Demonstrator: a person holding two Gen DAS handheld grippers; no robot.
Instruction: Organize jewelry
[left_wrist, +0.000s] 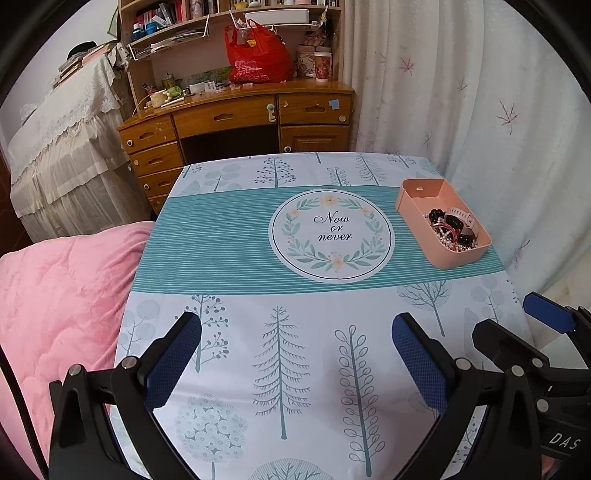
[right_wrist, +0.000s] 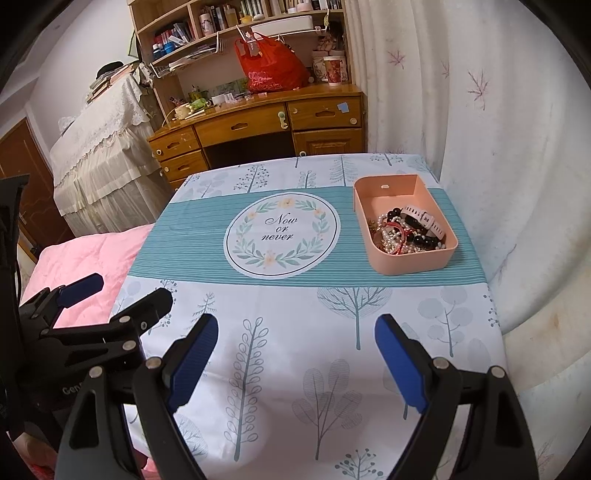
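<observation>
Tree-printed cloth covers the surface (right_wrist: 295, 314), and far right on it sits the peach plastic box (right_wrist: 410, 262) heaped with beaded jewelry (right_wrist: 402, 234). Both the left claw (left_wrist: 295, 365) and right claw (right_wrist: 295, 365) hover near-side, fingers apart, empty; the right is nearer.

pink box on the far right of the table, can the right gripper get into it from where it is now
Probably yes. The right gripper is open and holds nothing, the cloth between it and the pink box is bare, and the box has no lid over the jewelry.
</observation>
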